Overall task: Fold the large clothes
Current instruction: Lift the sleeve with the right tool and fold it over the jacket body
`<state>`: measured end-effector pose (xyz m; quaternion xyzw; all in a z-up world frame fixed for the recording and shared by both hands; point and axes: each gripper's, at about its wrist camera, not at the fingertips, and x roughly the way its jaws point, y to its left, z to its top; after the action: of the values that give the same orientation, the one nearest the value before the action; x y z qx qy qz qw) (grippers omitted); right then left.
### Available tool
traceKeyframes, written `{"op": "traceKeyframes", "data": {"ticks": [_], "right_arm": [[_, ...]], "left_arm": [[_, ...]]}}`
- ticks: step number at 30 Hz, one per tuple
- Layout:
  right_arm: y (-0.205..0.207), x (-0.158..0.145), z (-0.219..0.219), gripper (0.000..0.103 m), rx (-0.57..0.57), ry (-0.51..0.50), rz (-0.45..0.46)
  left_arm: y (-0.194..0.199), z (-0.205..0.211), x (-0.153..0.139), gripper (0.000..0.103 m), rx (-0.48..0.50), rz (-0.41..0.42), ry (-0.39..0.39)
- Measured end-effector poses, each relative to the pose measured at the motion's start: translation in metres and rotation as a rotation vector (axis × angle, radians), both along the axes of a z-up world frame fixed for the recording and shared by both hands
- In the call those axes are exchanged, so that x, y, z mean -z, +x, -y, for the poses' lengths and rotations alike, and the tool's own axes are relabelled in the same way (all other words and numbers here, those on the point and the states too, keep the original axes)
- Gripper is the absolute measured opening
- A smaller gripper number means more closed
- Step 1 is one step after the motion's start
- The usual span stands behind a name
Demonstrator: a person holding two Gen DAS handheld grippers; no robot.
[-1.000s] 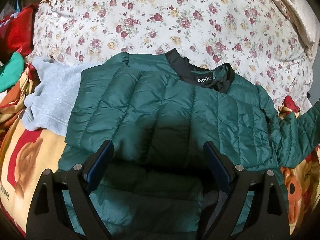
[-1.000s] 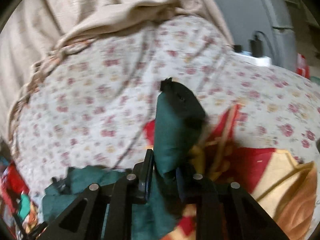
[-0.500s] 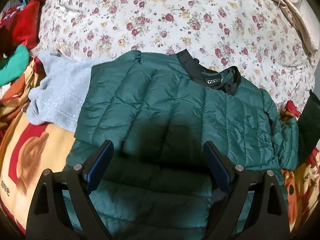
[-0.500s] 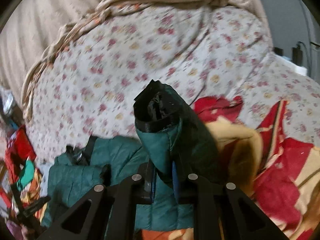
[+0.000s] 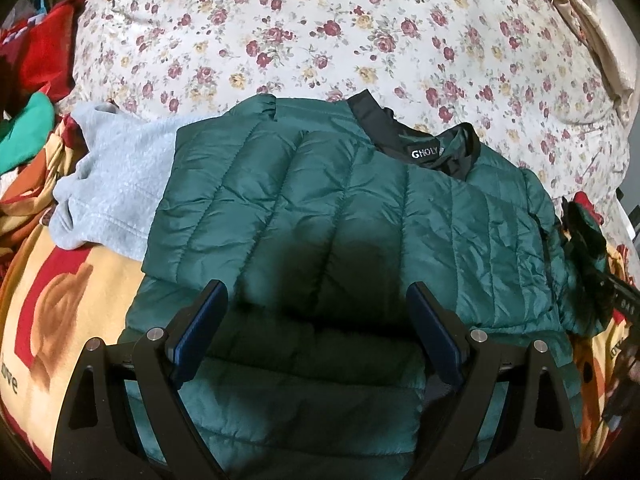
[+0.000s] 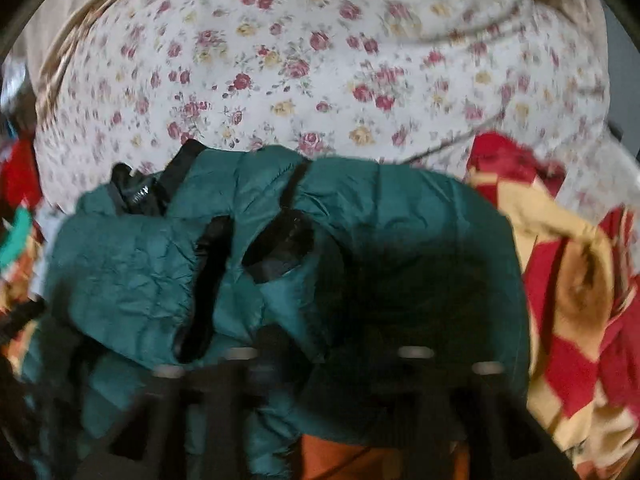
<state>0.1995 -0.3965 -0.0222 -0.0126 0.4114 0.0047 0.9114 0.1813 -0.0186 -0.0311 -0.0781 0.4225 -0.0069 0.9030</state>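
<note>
In the left wrist view, the green quilted jacket (image 5: 340, 216) lies spread on a patterned blanket (image 5: 60, 304), its black collar (image 5: 420, 144) toward the floral quilt (image 5: 320, 32); the left gripper (image 5: 316, 332) hovers over the hem, jaws wide, holding nothing. In the blurred right wrist view, the right gripper (image 6: 324, 364) has just been opening, the sleeve (image 6: 276, 248) dropped across the jacket. The puffy, slick shell looks light and springy; seams or cuffs probably grip best. No containers appear.
</note>
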Motion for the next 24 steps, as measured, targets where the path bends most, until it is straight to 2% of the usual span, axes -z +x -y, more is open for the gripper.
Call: {"op": "traceKeyframes", "data": {"ticks": [1,5,12,13,14,15,17,20,24], "right_arm": [[-0.002,-0.002,-0.005,0.089,0.002,-0.05,0.027],[-0.001,-0.009,-0.017,0.089,-0.007,-0.202,0.076],[0.016,0.014,-0.014,0.089,-0.02,-0.204,0.015],[0.016,0.015,-0.012,0.082,-0.023,-0.193,0.016],[0.016,0.015,-0.01,0.062,-0.022,-0.168,0.017],[0.015,0.014,-0.006,0.055,-0.021,-0.126,0.017],[0.012,0.004,0.0,0.026,-0.019,-0.067,0.028],[0.006,-0.011,-0.001,0.02,-0.034,-0.006,0.046],[-0.004,-0.036,-0.011,0.02,-0.063,0.094,0.09]], "left_arm": [[0.001,0.0,0.0,0.091,-0.001,0.0,-0.002],[0.003,0.0,0.003,0.091,-0.003,-0.014,-0.006],[0.002,0.002,0.003,0.091,0.007,-0.006,0.01],[0.002,0.002,0.002,0.091,0.007,-0.006,0.012],[0.002,0.001,0.002,0.091,0.006,-0.006,0.014],[0.001,0.0,0.001,0.091,0.004,-0.004,0.011],[0.001,-0.003,0.0,0.091,-0.003,-0.001,-0.002],[0.0,-0.005,-0.002,0.091,-0.007,0.003,-0.013],[-0.002,-0.004,-0.006,0.091,-0.003,0.012,-0.007]]}}
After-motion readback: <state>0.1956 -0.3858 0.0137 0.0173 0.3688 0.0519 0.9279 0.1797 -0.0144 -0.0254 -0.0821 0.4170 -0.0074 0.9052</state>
